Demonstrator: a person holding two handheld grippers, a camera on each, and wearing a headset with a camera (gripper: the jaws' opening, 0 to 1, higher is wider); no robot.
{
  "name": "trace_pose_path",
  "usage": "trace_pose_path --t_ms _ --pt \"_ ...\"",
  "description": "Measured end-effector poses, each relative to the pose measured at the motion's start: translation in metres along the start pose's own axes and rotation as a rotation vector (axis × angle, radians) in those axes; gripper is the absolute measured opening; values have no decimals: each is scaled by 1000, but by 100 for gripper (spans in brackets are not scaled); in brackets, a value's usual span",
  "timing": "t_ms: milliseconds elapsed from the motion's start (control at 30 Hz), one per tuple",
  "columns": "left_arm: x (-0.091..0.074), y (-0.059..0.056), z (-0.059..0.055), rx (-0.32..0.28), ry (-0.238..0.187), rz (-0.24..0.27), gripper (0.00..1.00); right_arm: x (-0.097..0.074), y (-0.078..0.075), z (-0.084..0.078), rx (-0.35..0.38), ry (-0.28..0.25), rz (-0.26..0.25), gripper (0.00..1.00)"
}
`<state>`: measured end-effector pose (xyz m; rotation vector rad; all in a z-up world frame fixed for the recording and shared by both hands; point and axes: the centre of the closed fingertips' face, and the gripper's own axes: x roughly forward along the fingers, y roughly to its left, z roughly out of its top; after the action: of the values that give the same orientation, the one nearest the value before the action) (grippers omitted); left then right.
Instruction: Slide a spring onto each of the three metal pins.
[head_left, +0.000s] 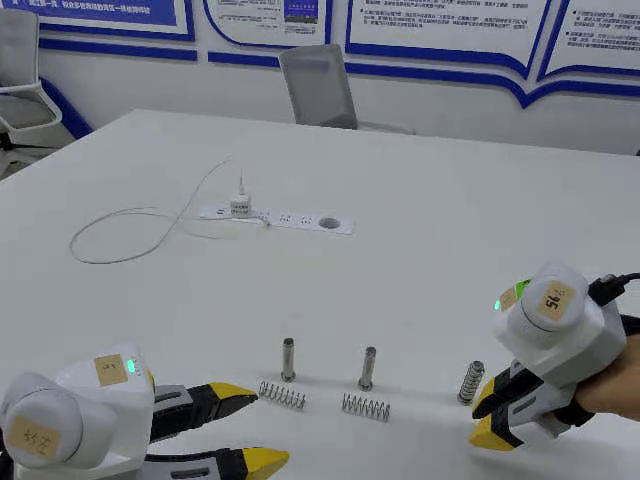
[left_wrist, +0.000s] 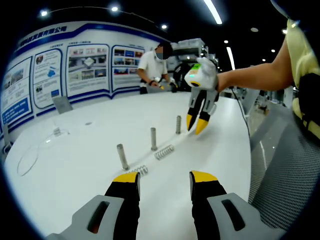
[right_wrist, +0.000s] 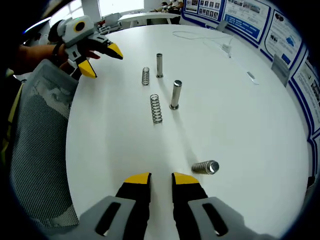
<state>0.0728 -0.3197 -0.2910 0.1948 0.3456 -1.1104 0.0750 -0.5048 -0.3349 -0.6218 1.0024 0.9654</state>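
Note:
Three metal pins stand in a row near the table's front edge. The left pin (head_left: 288, 358) (left_wrist: 121, 156) and the middle pin (head_left: 368, 367) (right_wrist: 175, 93) are bare. A spring sits around the right pin (head_left: 471, 382) (right_wrist: 206, 167). Two loose springs (head_left: 282, 395) (head_left: 365, 407) lie flat in front of the bare pins. My left gripper (head_left: 250, 425) (left_wrist: 165, 177) is open and empty, just left of the nearest loose spring (left_wrist: 141, 171). My right gripper (head_left: 487, 415) (right_wrist: 161, 179) holds its jaws slightly apart with nothing between them, just right of the sprung pin.
A white power strip (head_left: 280, 217) with a plugged charger and a looping white cable (head_left: 120, 235) lies mid-table. A grey chair (head_left: 320, 85) stands behind the table. A person (left_wrist: 155, 70) stands at the far end. A mesh chair (right_wrist: 40, 150) is beside me.

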Motion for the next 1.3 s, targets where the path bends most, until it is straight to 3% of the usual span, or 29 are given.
trace_pose_path --t_ms 333,800,1300 --pt "0 -1 2 6 -2 -2 40 7 10 24 -43 -22 18 18" --pt "1 -4 2 6 1 -5 40 20 7 57 -91 -43 29 17" --pt "2 -6 0 5 13 -9 39 39 5 71 -118 -33 53 17"
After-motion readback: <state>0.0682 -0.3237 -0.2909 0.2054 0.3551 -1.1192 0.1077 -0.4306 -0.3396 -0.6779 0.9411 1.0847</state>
